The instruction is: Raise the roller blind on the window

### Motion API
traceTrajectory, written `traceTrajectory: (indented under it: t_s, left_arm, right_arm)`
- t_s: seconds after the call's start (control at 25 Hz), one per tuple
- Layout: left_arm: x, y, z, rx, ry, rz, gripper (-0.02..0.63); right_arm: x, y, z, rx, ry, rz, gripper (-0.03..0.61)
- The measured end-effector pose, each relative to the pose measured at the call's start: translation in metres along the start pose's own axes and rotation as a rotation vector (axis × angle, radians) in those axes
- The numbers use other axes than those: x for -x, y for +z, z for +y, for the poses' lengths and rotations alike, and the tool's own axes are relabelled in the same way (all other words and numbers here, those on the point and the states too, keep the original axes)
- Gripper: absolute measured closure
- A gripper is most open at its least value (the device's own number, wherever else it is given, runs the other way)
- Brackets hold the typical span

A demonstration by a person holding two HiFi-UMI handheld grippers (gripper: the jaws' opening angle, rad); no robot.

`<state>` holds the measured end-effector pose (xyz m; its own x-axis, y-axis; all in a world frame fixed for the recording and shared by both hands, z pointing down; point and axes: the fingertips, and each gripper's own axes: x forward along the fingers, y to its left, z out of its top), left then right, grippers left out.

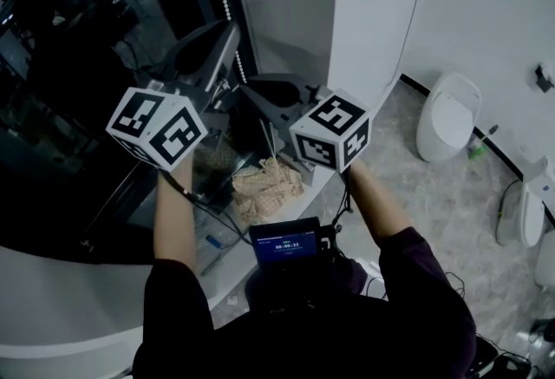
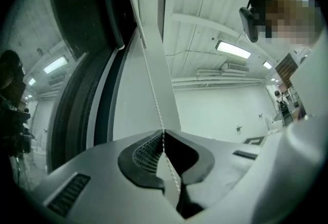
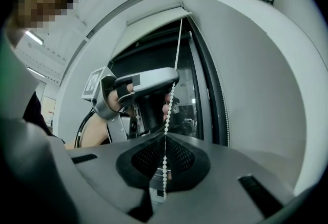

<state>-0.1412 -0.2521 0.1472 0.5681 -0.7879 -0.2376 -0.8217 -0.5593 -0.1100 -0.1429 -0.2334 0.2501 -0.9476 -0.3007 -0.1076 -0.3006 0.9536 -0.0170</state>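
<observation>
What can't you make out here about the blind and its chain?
- Head view: the top of the window is cut off by the upper edge, so the roller blind does not show there.
- Right gripper view: the lower loop of the bead chain is hidden under the body of the right gripper.
- Head view: print on the small screen is too small to read.

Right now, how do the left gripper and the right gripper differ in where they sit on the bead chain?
The left gripper pinches the bead chain higher up; the right gripper pinches it lower, looking up at the left one. In the head view the left gripper sits before the dark window glass, the right gripper nearer the white wall. Both have jaws shut on the chain.
</observation>
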Motion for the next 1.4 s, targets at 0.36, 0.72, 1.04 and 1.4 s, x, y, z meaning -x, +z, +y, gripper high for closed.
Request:
traceTrajectory:
  t_s: [0.36,0.72,1.04,1.4]
  left_arm:
    - [0.010,-0.034,-0.010,-0.067,0.003,0.066,0.597]
    - [0.032,-0.166,-0.044,0.132,-0.042,0.219,0.597]
    - [0.045,-0.187,-0.051,0.176,-0.036,0.237,0.597]
    - [0.057,-0.150,-0.029,0.222,-0.006,0.129,0.594]
  right_arm:
    - [0.033,0.035,-0.027,-0.075,-0.032,-0.123,0.531]
    - [0.013,0.138,-0.039,0.014,-0.022,-0.177,0.480]
    - [-0.009,0.143,-0.033,0.063,-0.040,-0.165,0.561]
    - [0.004,0.128,-0.027,0.075,-0.046,-0.169,0.565]
